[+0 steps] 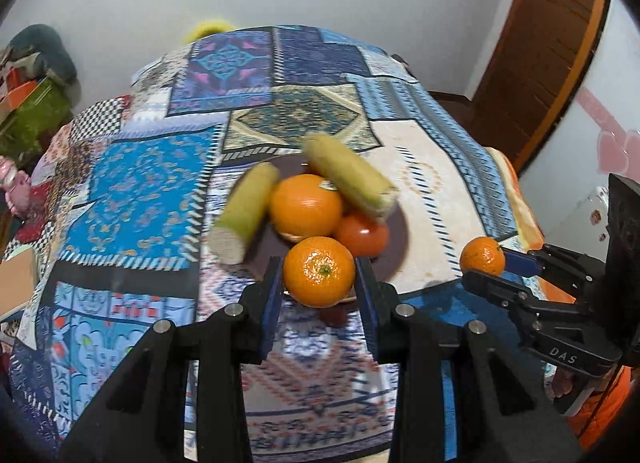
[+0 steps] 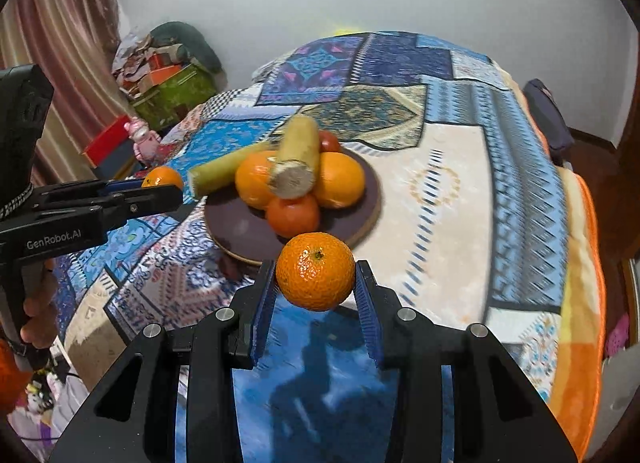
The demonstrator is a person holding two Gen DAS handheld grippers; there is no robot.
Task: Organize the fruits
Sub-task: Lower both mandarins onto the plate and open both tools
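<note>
My left gripper (image 1: pixel 319 275) is shut on a tangerine (image 1: pixel 319 271), held above the near rim of a dark round plate (image 1: pixel 394 241). My right gripper (image 2: pixel 316 283) is shut on another tangerine (image 2: pixel 315 271), held just short of the plate (image 2: pixel 366 205). The plate holds a large orange (image 1: pixel 306 205), a red-orange fruit (image 1: pixel 364 237) and two yellow-green cut pieces (image 1: pixel 244 213) (image 1: pixel 350 177). The right gripper with its tangerine (image 1: pixel 482 255) shows at the right in the left wrist view. The left gripper with its tangerine (image 2: pixel 162 177) shows at the left in the right wrist view.
The plate stands on a table under a blue patchwork cloth (image 1: pixel 144 191). Boxes and clutter (image 2: pixel 168 79) lie on the floor at the left by a curtain. A brown door (image 1: pixel 552 47) is at the right. A white wall is behind the table.
</note>
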